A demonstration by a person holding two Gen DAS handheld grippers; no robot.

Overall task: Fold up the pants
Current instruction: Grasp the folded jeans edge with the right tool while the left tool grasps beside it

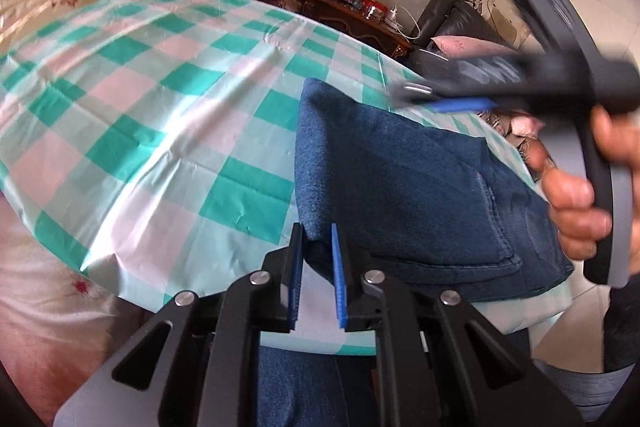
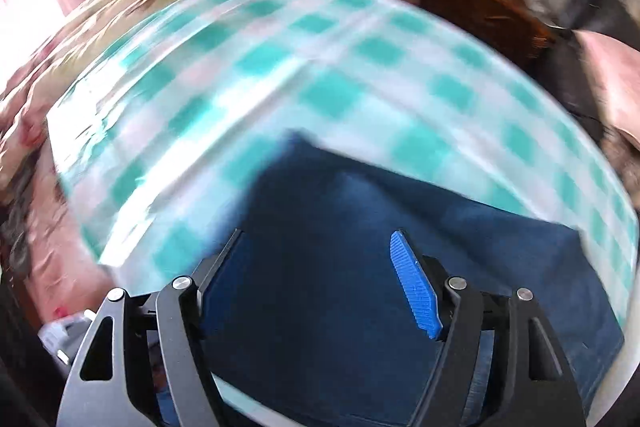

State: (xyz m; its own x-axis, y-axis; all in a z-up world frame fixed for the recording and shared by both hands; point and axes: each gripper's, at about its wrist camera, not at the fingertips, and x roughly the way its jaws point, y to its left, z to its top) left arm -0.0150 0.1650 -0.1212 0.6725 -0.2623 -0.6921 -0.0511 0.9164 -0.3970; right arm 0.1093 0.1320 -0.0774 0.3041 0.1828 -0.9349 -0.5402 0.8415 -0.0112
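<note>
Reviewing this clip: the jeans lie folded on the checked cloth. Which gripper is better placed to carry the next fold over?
Left, probably. The left gripper has its jaws narrowed around the near corner of the jeans. The right gripper is open above the denim with nothing between its pads, and its view is blurred.

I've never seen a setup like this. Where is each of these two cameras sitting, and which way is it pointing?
Left wrist view: sits on the left gripper, looking forward and down at the corner of the blue pants pinched between its fingers; the right gripper and the person's right hand show, blurred.
Right wrist view: sits on the right gripper, looking steeply down over the pants, jaws wide apart, holding nothing; picture blurred.
Shared: the pants and the green checked cloth.
</note>
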